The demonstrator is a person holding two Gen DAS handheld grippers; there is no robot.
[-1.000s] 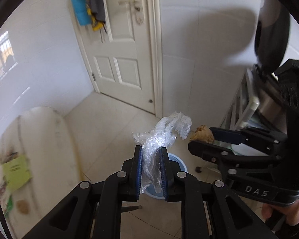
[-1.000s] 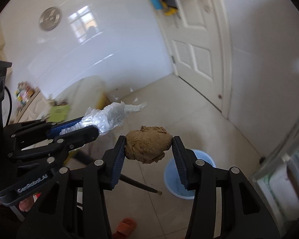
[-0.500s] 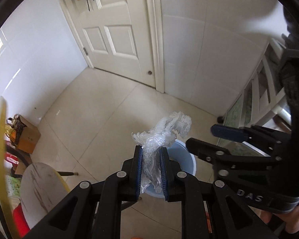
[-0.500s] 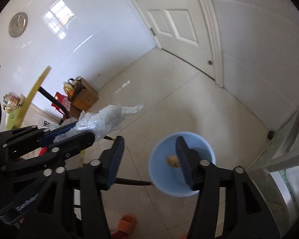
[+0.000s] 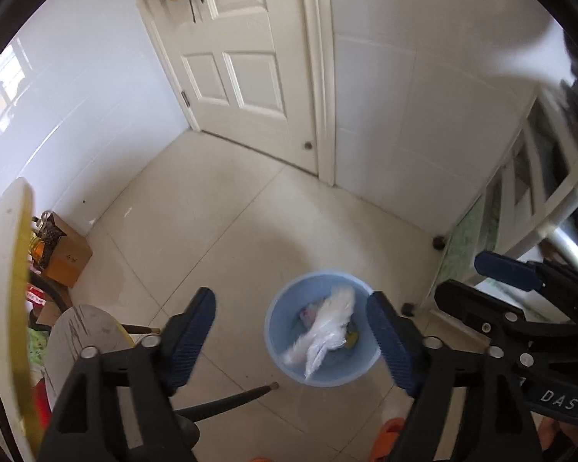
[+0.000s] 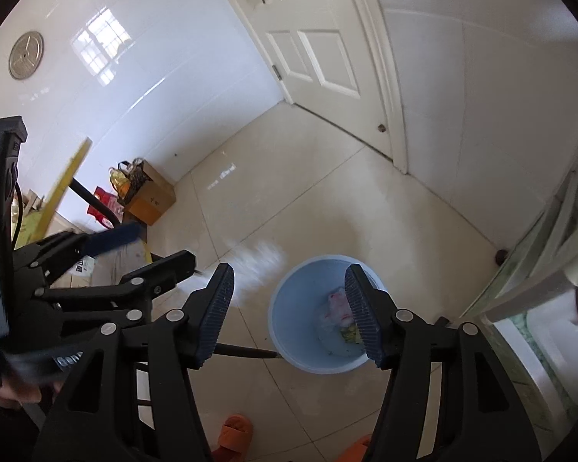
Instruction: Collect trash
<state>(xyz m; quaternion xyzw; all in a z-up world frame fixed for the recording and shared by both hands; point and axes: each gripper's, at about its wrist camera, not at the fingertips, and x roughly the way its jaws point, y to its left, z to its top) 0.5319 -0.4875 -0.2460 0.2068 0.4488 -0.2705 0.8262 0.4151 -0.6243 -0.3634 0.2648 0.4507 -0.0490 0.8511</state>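
Blue bin point(image 5: 277, 350) stands at your 12 o'clock; crumpled plastic wrap point(image 5: 327, 331) falls blurred at its mouth. Chair leg point(image 5: 227, 400) ends just at its 8 o'clock. Left gripper point(image 5: 294, 340) and right gripper point(image 6: 289, 312): jaws opening, nothing between.

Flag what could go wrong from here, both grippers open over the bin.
1. The plastic wrap is mid-fall and blurred; in the right wrist view the blur sits left of the bin rim, so it may catch the edge or land on the floor.
2. The left gripper and right gripper, both with jaws opening and empty, hang close side by side and could knock together.
3. The black leg tip touches the bin and could snag a lower reach.
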